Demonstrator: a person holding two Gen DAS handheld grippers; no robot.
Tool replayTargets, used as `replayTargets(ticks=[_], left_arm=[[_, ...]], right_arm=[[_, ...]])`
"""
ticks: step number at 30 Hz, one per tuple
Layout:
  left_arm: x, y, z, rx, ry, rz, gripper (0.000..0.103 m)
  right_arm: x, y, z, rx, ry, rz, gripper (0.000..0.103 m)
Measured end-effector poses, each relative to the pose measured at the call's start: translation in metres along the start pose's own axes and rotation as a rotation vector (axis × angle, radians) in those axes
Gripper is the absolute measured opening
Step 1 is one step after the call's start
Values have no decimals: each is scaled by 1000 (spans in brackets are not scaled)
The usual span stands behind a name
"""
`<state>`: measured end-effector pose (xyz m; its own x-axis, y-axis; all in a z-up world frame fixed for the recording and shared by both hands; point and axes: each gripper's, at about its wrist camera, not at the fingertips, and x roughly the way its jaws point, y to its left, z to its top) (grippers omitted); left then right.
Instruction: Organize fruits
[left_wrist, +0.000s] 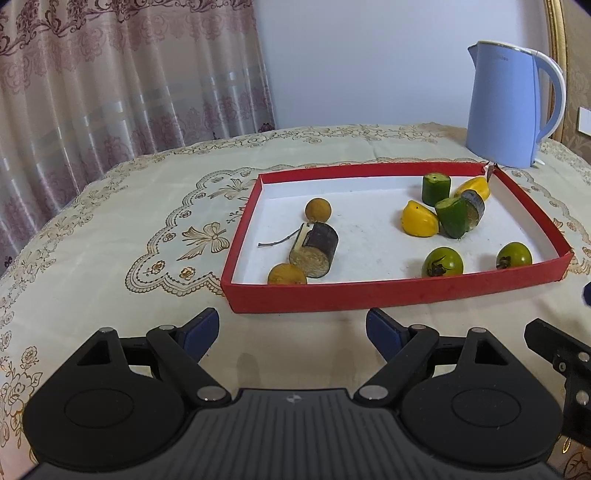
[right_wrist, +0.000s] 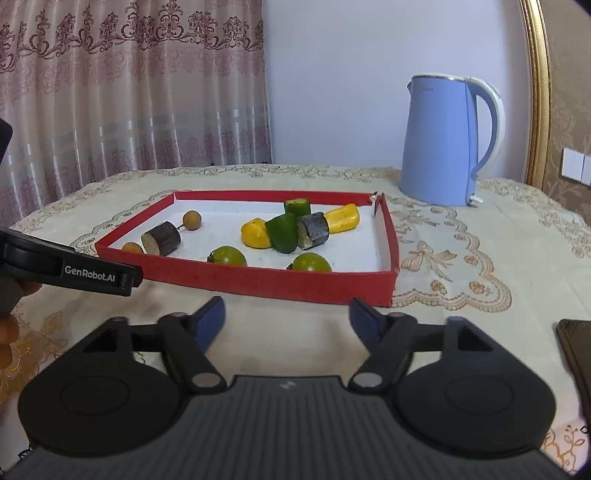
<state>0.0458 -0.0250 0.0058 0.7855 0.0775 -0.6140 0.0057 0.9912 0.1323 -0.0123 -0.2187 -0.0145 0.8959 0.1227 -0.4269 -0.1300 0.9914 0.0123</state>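
Note:
A red-walled tray (left_wrist: 388, 293) (right_wrist: 258, 282) with a white floor sits on the table. In it lie two green tomatoes (left_wrist: 442, 262) (right_wrist: 227, 255), two yellow pieces (left_wrist: 419, 218) (right_wrist: 255, 233), green cucumber chunks (left_wrist: 436, 189) (right_wrist: 282, 229), two dark sugarcane chunks (left_wrist: 314, 249) (right_wrist: 162, 238) and two brown longans (left_wrist: 318, 209) (right_wrist: 192, 220). My left gripper (left_wrist: 291, 336) is open and empty, just in front of the tray's near wall. My right gripper (right_wrist: 286, 321) is open and empty, also short of the tray.
A blue electric kettle (left_wrist: 513, 107) (right_wrist: 448, 140) stands behind the tray's far right corner. The embroidered cream tablecloth (left_wrist: 110, 229) covers the table. A curtain hangs behind. A dark phone (right_wrist: 576, 354) lies at the right. The left gripper's body (right_wrist: 74, 269) shows at the left of the right wrist view.

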Motion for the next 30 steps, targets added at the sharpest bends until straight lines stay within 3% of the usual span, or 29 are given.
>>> replayTargets(ticks=[12,24,30], left_arm=[[6,-1,0,-2,15,-7,87],[10,1,0,-5,11,1,87],[12,0,1,-5,13,-2,87]], right_arm=[[6,11,2,-44,16,-31,103],[15,13,2,-50,56,-47,103],[25,16,2,-61,101,-121,103]])
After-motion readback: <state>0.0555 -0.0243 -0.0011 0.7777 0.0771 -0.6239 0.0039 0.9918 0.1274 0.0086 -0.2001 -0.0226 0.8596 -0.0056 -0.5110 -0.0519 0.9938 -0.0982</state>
